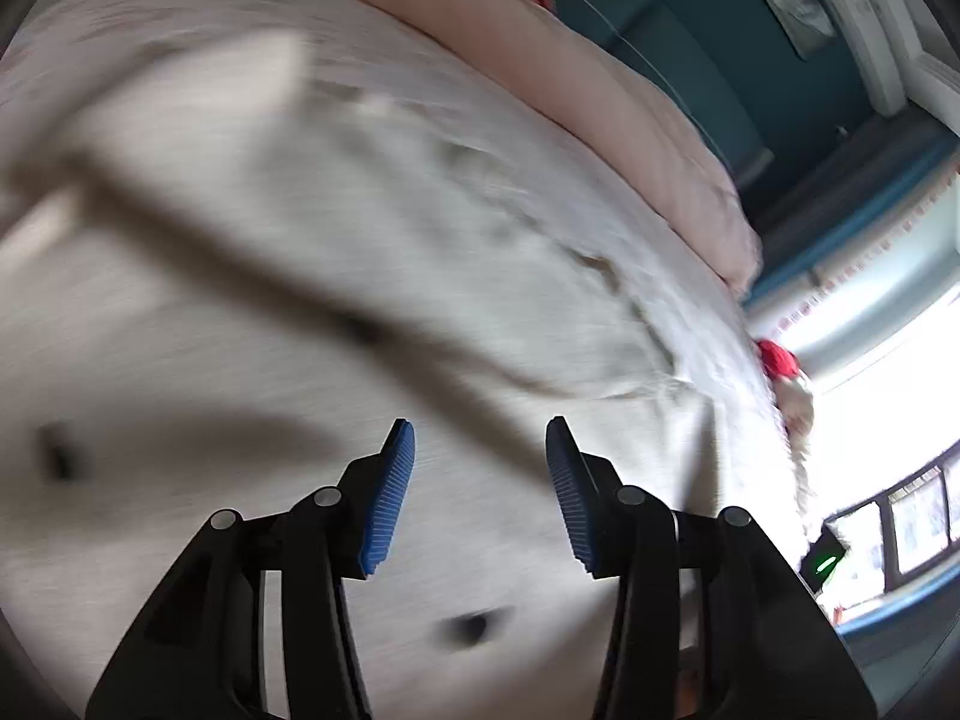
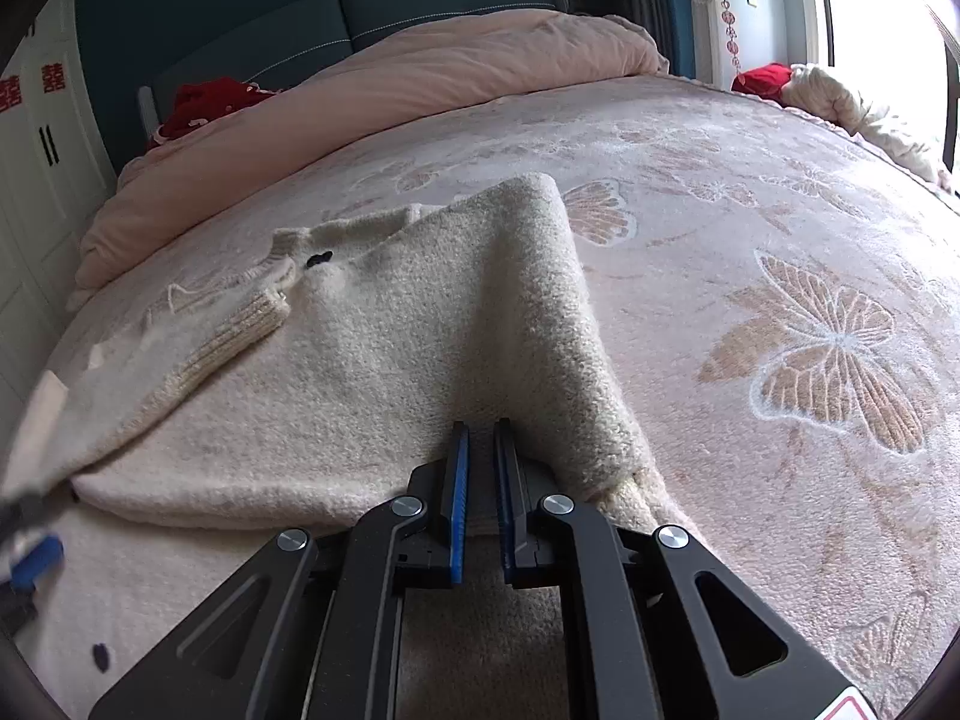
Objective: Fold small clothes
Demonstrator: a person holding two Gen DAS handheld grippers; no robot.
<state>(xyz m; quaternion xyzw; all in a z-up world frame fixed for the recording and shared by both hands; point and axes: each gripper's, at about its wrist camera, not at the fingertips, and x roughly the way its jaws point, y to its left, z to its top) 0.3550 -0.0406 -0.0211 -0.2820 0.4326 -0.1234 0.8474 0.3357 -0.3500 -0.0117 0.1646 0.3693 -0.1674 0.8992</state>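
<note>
the right gripper is clamped on the hem of the cream sweater, lifting a ridge of knit, probably to fold it, mid-bed on the butterfly blanket; the left gripper hangs spread and empty above it, blurred

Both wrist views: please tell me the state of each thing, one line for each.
Left gripper: open, holds nothing; view blurred.
Right gripper: shut on the sweater's edge.
Sweater: cream knit, partly folded, right side lifted into a ridge, cuff lying across it.
Pink quilt: bunched at the headboard.
Blanket: spread flat.
</note>
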